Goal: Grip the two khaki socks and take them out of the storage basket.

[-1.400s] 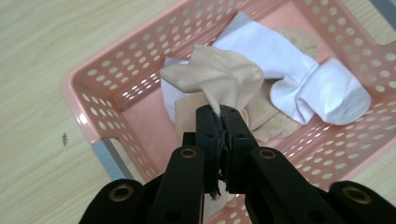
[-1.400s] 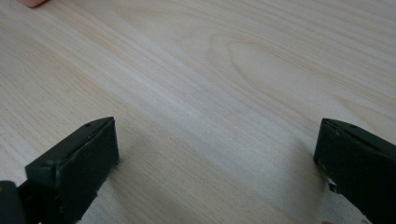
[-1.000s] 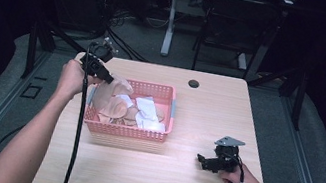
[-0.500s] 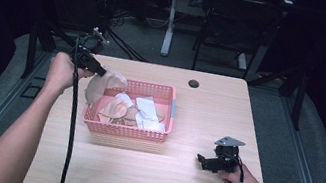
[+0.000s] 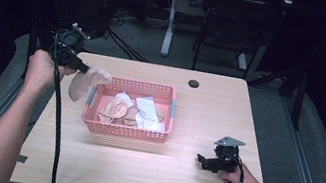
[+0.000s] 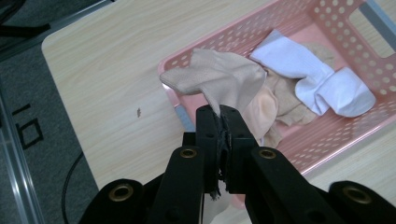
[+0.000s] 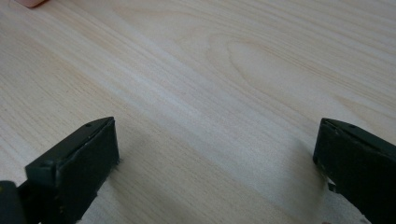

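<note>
Left gripper (image 5: pixel 84 68) is clenched on a beige sock (image 5: pixel 87 83) — in the left gripper view the jaws stand pressed together with the sock's fabric (image 6: pixel 219 77) pinched at their tips. The rest of the sock fans out ahead of the jaws and hangs free below them. In the high view the sock dangles in the air just outside the left end of the pink basket (image 5: pixel 126 131), over the table's (image 5: pixel 145 180) left side near its far-left corner. Gripper sits above and left of the sock, tips pointing toward the basket; the left hand (image 5: pixel 42 70) holds it out past the table's left edge.

The basket stands near the table's middle, a bit left. Inside it: more beige socks (image 5: pixel 117 110) and a white sock (image 5: pixel 147 114), loosely piled.

Right gripper (image 5: pixel 204 162) rests low near the table's front-right area, well apart from the basket — jaws released, spread wide with bare wood between them in the right gripper view (image 7: pixel 217 158). Right hand (image 5: pixel 244 179) holds it from behind.

A small dark round grommet (image 5: pixel 194 84) sits near the table's far edge.
</note>
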A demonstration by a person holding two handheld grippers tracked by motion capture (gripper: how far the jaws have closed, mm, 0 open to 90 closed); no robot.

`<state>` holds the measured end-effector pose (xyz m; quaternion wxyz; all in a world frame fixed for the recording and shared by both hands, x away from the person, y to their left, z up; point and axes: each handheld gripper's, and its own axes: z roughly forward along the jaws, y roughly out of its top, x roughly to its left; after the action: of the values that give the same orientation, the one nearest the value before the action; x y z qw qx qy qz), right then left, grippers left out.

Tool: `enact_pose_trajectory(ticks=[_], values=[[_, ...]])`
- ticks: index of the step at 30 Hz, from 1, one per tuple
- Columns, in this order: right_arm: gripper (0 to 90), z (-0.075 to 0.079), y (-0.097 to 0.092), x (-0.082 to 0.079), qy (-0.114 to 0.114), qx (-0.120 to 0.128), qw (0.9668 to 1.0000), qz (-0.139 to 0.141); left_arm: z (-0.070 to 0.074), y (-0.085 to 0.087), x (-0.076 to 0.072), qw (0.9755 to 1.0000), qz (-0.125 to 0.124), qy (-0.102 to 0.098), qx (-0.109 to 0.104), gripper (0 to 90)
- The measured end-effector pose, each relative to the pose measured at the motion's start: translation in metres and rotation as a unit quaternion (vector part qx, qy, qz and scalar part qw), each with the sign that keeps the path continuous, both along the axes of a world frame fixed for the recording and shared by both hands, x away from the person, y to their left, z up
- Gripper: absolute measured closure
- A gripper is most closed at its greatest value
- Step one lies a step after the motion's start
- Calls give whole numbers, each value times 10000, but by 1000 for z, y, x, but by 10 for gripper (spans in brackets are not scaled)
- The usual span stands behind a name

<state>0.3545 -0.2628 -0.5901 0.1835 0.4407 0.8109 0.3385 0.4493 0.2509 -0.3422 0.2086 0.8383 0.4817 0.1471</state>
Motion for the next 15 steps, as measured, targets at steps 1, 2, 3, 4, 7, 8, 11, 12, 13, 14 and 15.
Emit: enact_pose_trajectory(ticks=[1,2,3,4,7,8,11,12,13,14,15], values=[[0,0,0,0,1,-1,10000,0,-1,5,-1,10000,54,17,-1,869],[0,0,0,0,1,-3,10000,-1,-1,8,-2,10000,83,35,7,869],[0,0,0,0,1,-3,10000,-1,-2,12,-3,9999,124,29,33,869],[0,0,0,0,2,-1,10000,-2,-4,20,-4,9998,208,67,46,869],[0,0,0,0,-1,1,10000,-1,-5,29,-7,9995,305,77,89,869],[0,0,0,0,13,-35,10000,11,-6,31,-8,9994,342,79,79,869],[0,1,0,0,12,-36,10000,11,-7,42,-11,9989,453,77,127,869],[0,0,0,0,19,-6,10000,-4,-7,44,-12,9988,478,88,110,869],[0,0,0,0,18,-3,10000,-5,-8,48,-13,9986,504,86,113,869],[0,0,0,0,21,-3,10000,-5,-8,50,-14,9983,556,96,132,869],[0,0,0,0,21,-3,10000,-5,-10,53,-15,9980,608,87,116,869]])
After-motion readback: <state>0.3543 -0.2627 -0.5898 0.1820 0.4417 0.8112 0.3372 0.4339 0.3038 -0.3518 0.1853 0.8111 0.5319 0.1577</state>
